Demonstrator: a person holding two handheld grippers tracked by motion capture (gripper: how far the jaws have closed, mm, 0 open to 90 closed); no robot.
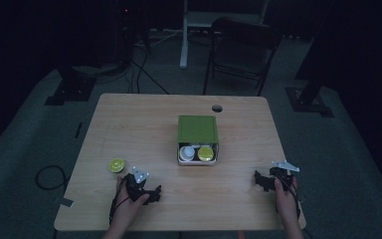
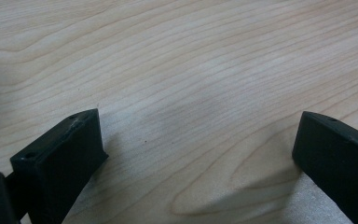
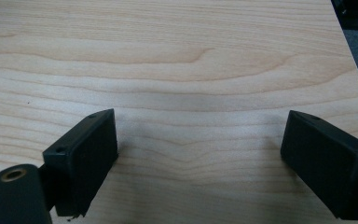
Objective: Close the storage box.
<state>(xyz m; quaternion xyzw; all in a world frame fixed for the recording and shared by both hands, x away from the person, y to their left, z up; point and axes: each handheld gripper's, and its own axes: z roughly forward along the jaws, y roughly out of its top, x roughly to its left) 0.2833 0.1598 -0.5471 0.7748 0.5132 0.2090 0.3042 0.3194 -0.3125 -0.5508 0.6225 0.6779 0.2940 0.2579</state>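
The lime half (image 1: 116,165) is seen on the table (image 1: 129,124) just beside the left gripper (image 1: 151,195) — up and to its left. Nothing is held by the 2 grippers — both are spread wide. The right gripper (image 1: 261,180) is kept far off.

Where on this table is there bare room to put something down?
Bare wood on the table: the whole far strip behind the green box, both sides of it, and the near middle between the left gripper and right gripper. Crowded spots: the lime half by the left gripper, and the box.
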